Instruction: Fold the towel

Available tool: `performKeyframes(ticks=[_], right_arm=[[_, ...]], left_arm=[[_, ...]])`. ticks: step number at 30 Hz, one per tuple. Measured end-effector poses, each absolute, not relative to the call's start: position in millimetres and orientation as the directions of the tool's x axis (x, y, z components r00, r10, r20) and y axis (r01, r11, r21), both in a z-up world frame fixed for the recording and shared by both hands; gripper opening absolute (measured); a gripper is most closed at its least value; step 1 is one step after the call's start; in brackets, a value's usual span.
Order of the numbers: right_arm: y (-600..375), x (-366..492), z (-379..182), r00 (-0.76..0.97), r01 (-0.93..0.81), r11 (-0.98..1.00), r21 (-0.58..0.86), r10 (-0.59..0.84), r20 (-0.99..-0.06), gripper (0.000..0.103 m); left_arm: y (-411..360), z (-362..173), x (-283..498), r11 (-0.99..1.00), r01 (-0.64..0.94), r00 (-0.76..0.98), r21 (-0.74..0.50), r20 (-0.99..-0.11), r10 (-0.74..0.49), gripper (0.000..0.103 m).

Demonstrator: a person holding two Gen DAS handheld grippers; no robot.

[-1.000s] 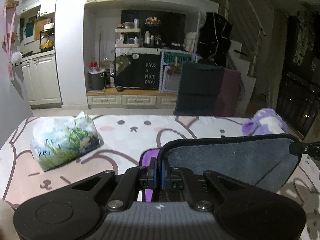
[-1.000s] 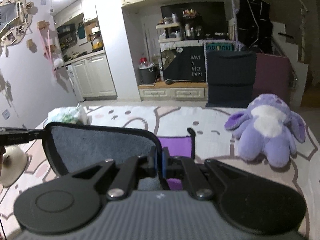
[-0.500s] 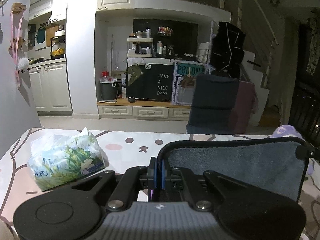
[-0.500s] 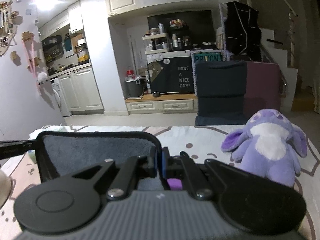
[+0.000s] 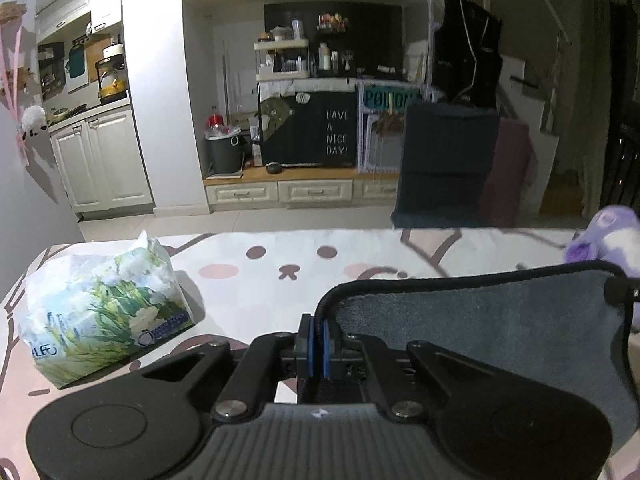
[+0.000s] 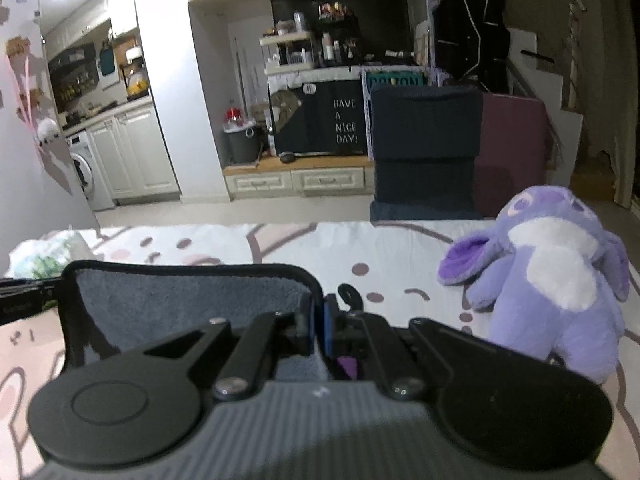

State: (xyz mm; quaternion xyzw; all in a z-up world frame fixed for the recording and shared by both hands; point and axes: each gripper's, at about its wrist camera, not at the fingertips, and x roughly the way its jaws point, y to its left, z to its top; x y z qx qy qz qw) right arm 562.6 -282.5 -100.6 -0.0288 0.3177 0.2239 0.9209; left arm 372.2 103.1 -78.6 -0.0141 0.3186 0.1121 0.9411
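The grey towel with a black bound edge hangs stretched between my two grippers above the patterned table. My left gripper is shut on its left top corner. My right gripper is shut on the right top corner; the towel spreads to the left in that view. A purple part of the towel shows below the right fingers. The other gripper's tip shows at each view's edge, the right gripper and the left gripper.
A tissue pack with a green flower print lies on the table at the left. A purple plush toy sits at the right. The table's far edge runs across, with a dark chair behind it.
Both grippers rose with the towel, then dropped and moved forward a little. The towel stays stretched between them.
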Motion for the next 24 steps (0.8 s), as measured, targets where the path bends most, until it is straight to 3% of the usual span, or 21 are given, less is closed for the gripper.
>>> performKeyframes(ticks=[20, 24], right_arm=[[-257.2, 605.8, -159.9, 0.645, -0.427, 0.902, 0.067, 0.355, -0.677, 0.008], [-258.3, 611.1, -167.1, 0.648, -0.423, 0.905, 0.048, 0.339, -0.682, 0.012]], left_arm=[[106.7, -127.3, 413.3, 0.970, -0.219, 0.685, 0.107, -0.691, 0.231, 0.005], [108.4, -130.7, 417.9, 0.968, -0.231, 0.668, 0.097, -0.707, 0.231, 0.010]])
